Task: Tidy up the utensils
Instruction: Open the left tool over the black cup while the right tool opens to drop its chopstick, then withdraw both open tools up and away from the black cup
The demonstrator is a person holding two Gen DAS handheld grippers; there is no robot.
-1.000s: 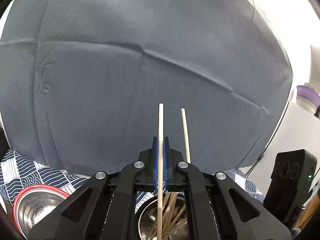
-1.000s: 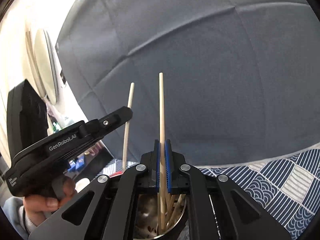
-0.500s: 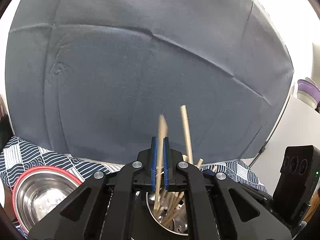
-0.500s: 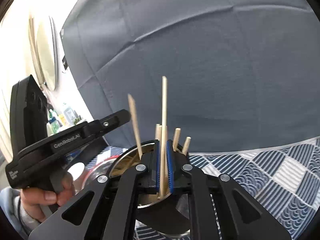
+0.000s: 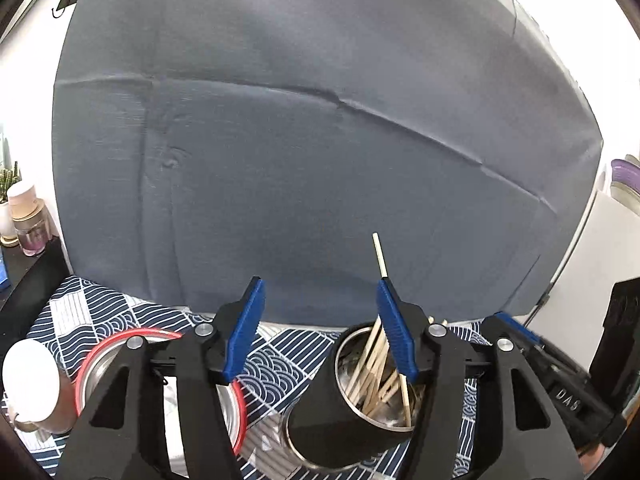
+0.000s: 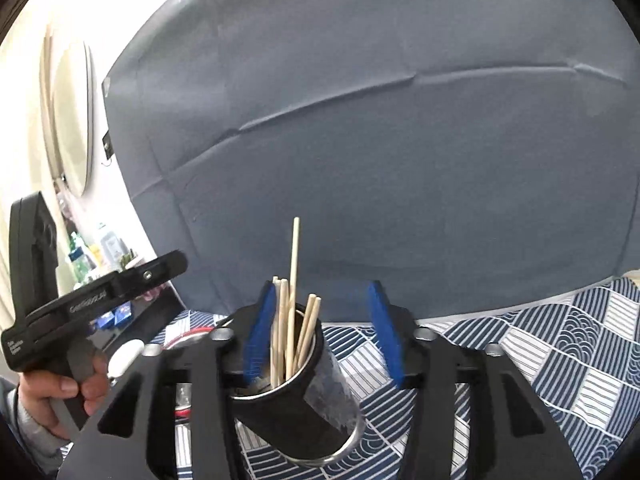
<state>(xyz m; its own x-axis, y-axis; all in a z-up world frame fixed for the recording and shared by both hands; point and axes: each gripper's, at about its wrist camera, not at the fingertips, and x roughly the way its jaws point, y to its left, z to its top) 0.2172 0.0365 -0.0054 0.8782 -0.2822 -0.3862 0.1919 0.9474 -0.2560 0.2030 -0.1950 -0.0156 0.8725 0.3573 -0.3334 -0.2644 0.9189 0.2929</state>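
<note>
Release step: both chopsticks now sit in the black cup (image 6: 298, 396) with the rest of the chopsticks (image 6: 294, 334). Left gripper (image 5: 320, 326) jaws have just been opening, apart with nothing between; cup at its 5 o'clock. Right gripper (image 6: 324, 334) jaws likewise just opening, apart, straddling the cup's mouth, pads not pressing the sticks. Next, I'd judge: back both off clear of the tall stick (image 6: 295, 248), then find remaining utensils. None loose in view; the cup's bottom and red-rimmed bowl (image 5: 160, 364) are cut off by the fingers.
</note>
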